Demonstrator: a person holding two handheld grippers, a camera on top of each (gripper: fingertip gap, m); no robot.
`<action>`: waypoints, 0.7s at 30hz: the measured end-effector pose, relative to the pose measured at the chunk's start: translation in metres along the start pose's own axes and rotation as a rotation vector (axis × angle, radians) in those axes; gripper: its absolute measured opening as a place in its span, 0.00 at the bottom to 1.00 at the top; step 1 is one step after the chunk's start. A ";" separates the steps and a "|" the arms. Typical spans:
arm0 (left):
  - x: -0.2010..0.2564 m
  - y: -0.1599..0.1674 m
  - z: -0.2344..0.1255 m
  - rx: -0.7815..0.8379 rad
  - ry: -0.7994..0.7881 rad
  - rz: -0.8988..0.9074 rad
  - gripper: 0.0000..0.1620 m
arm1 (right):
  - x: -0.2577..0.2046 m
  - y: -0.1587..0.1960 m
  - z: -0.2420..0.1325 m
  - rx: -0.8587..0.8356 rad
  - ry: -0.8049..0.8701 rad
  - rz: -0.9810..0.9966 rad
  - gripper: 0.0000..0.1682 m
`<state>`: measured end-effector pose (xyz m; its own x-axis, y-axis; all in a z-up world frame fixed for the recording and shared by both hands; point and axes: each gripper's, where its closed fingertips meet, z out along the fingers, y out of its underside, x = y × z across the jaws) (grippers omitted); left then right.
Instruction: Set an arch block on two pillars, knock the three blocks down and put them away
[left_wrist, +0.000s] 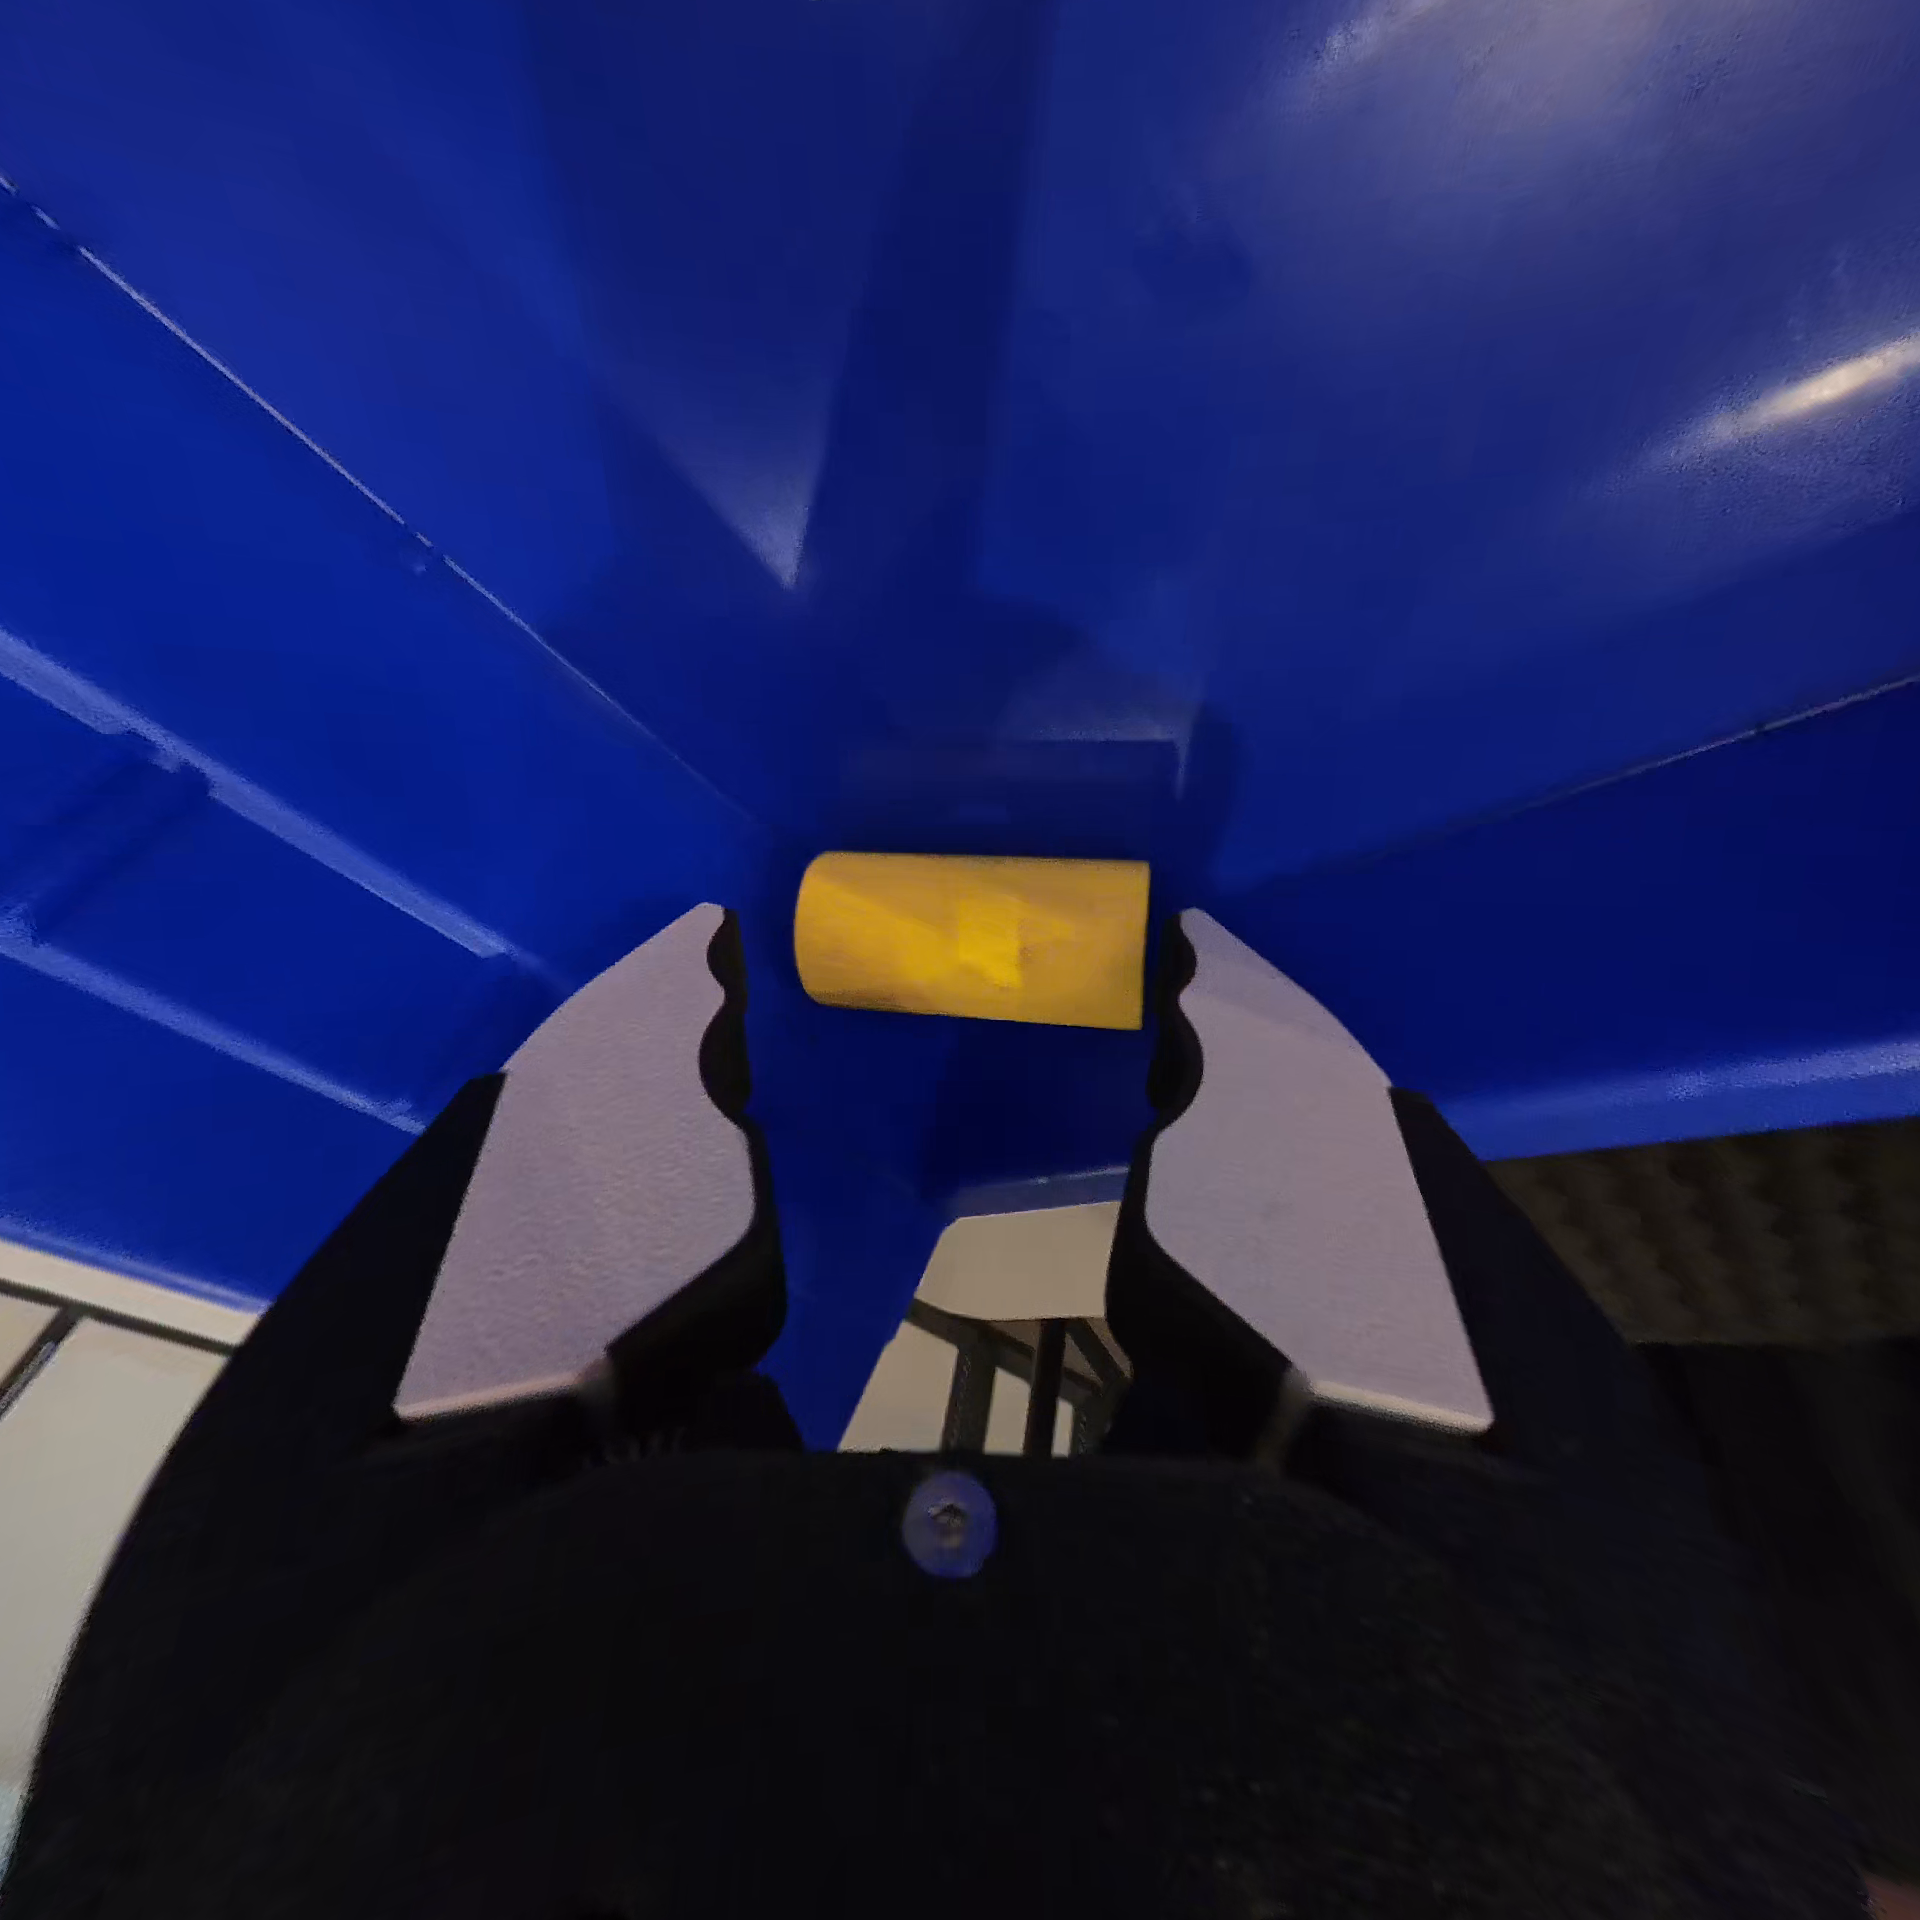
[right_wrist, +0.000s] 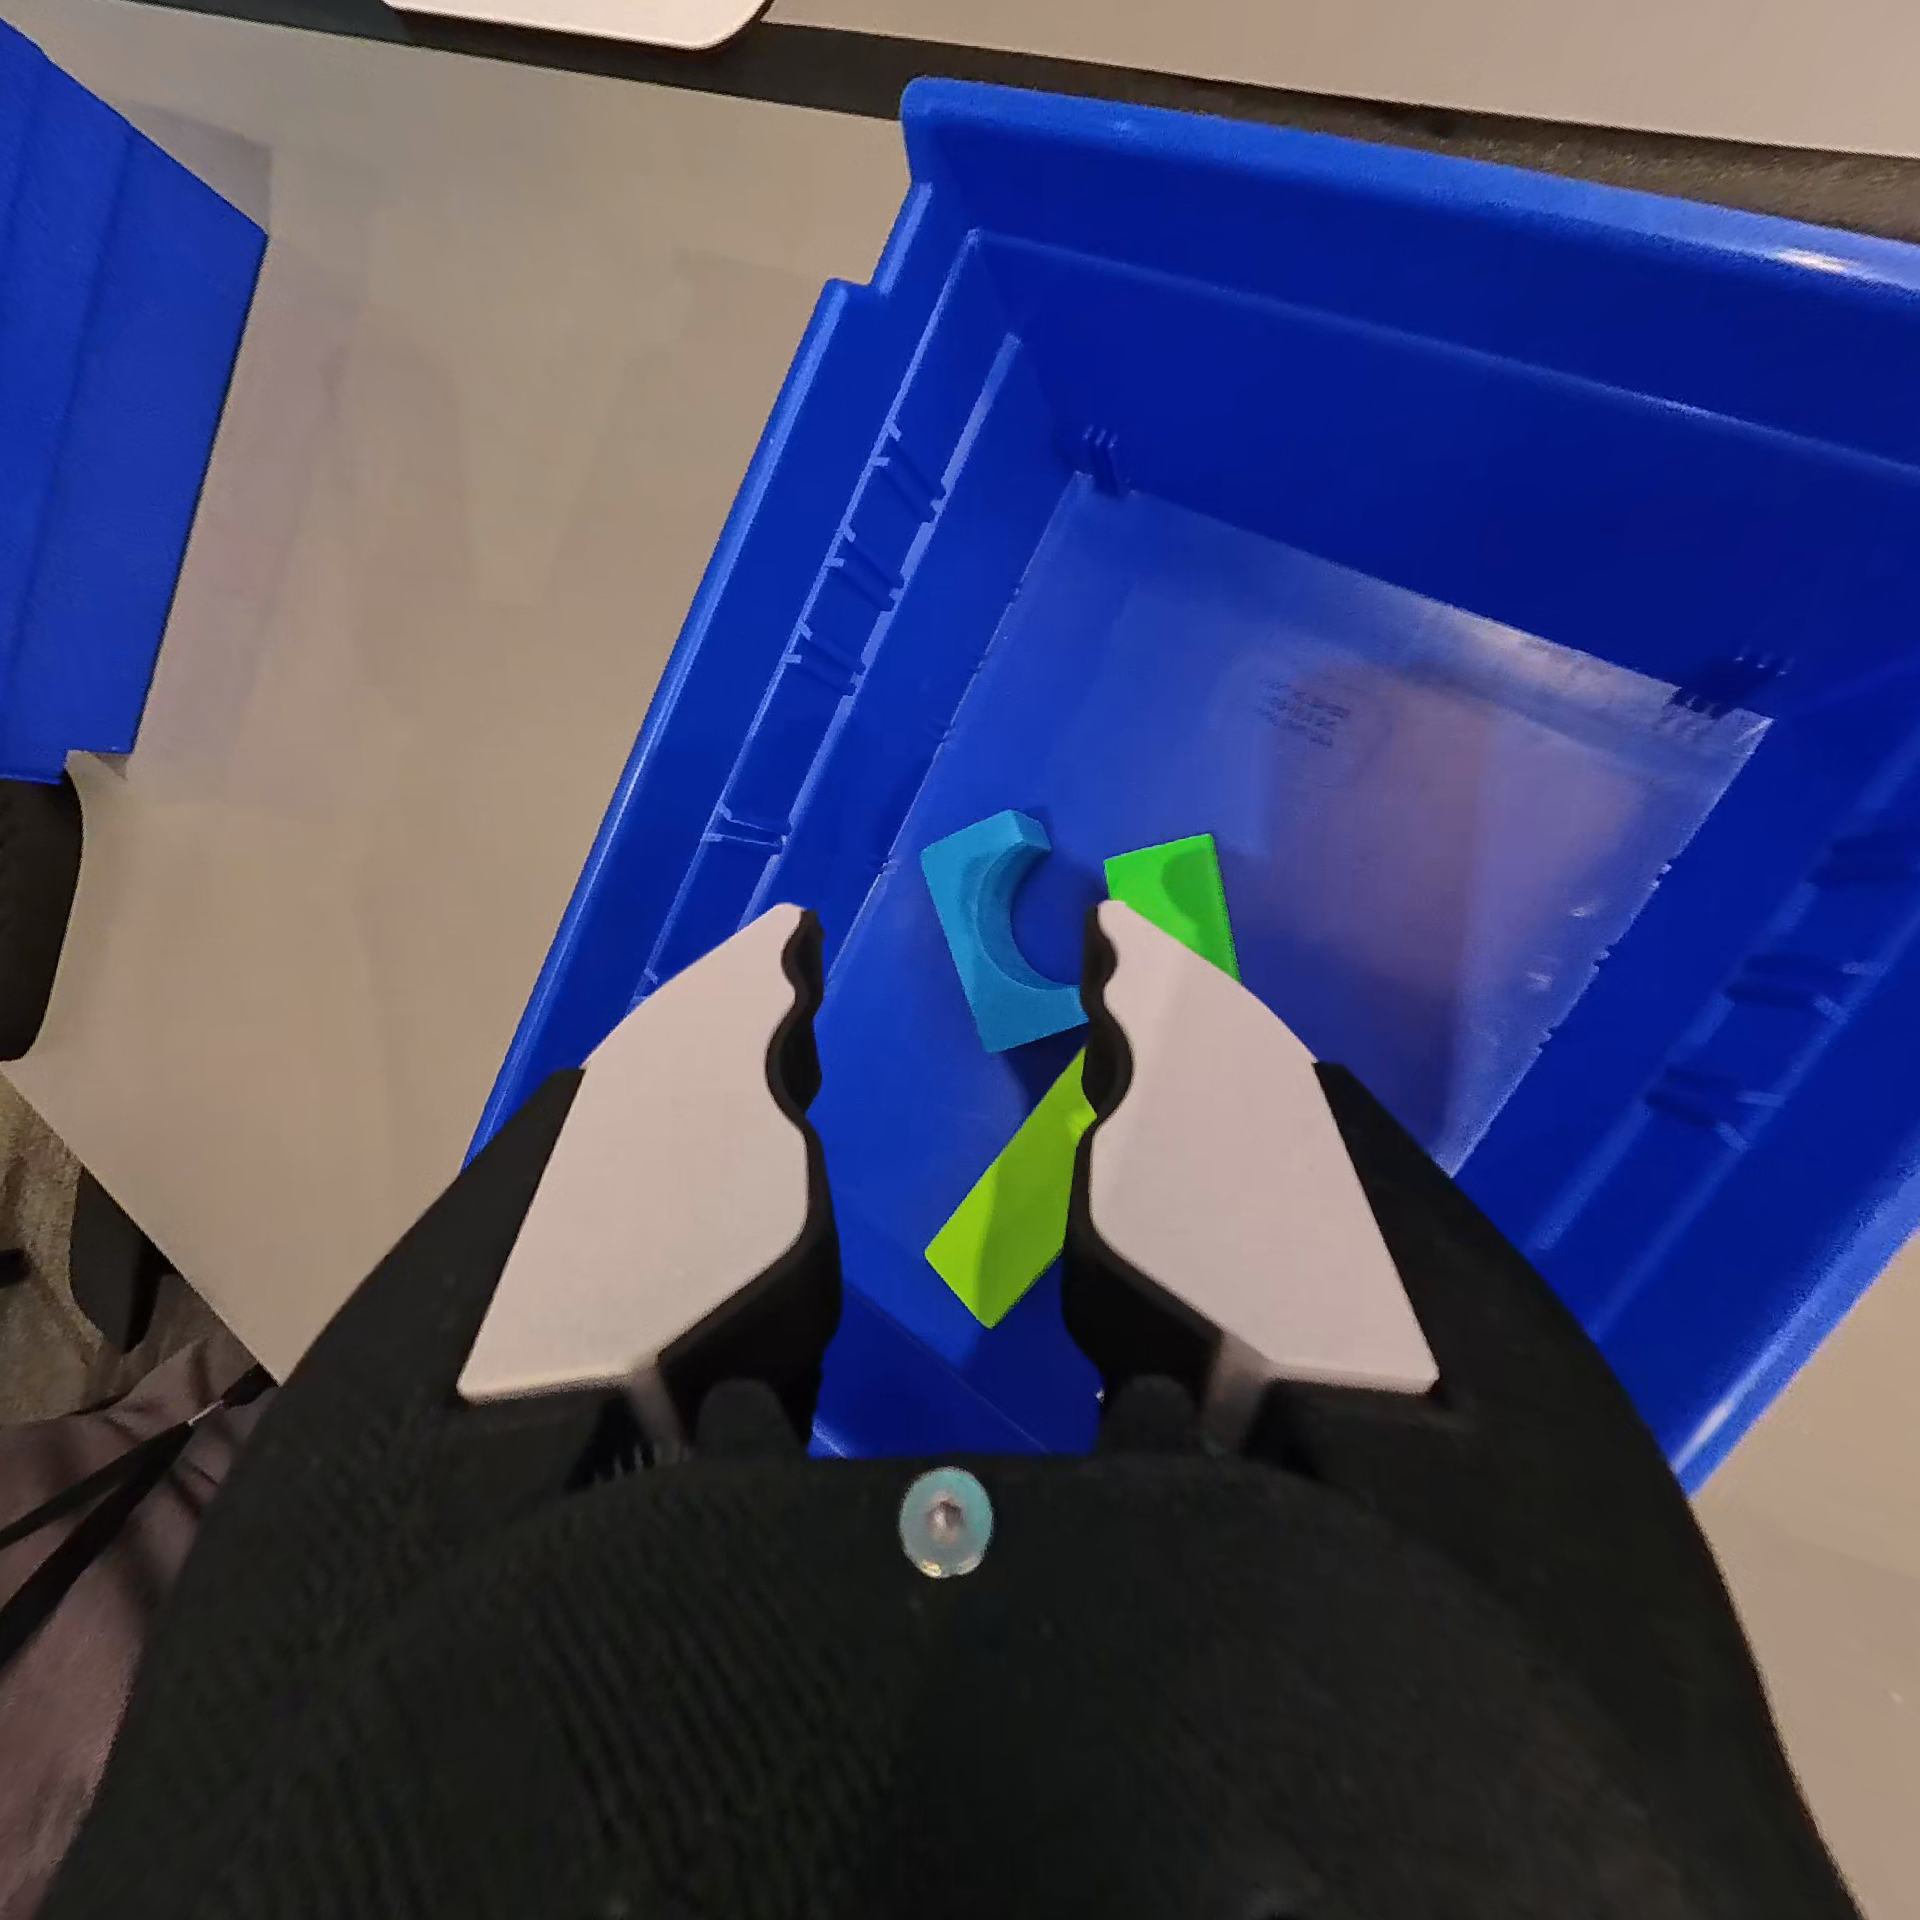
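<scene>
The putting-away step, or maybe the very start, seems to be in hand; I cannot tell which. The left tongs (left_wrist: 951, 966) are standing apart and holding nothing. They are reaching deep into a blue bin (left_wrist: 1455, 520), and a yellow round block (left_wrist: 971, 940) is lying on its side just past the tips, at 12 o'clock. It is looking smooth and short, like a little log.

The right tongs (right_wrist: 951, 961) are also apart and empty, hanging over a second blue bin (right_wrist: 1351, 343) on the grey worktop (right_wrist: 468, 520). Inside, a light blue arch block (right_wrist: 982, 935) is lying flat at 12 o'clock from the tips. A green block (right_wrist: 1184, 894) is lying at 1 o'clock, and a lime green block (right_wrist: 1013, 1226) is lying between the tongs.

If a block is wanted next, the tongs will need to go lower and close gently around it.
</scene>
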<state>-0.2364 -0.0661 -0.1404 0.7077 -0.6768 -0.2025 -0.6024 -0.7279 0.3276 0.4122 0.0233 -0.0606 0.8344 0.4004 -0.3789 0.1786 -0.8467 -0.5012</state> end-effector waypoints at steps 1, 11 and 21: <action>0.000 0.001 0.001 -0.026 0.013 -0.011 0.48 | -0.001 0.001 0.001 -0.004 -0.002 -0.003 0.29; 0.003 0.005 0.007 -0.177 0.006 -0.004 0.42 | -0.001 0.007 0.007 -0.054 0.000 -0.018 0.29; 0.002 0.006 0.005 -0.185 -0.025 0.034 0.42 | -0.002 0.009 0.013 -0.079 0.003 -0.026 0.29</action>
<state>-0.2402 -0.0724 -0.1435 0.6771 -0.7052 -0.2103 -0.5465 -0.6733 0.4981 0.4060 0.0196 -0.0743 0.8305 0.4219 -0.3637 0.2411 -0.8609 -0.4480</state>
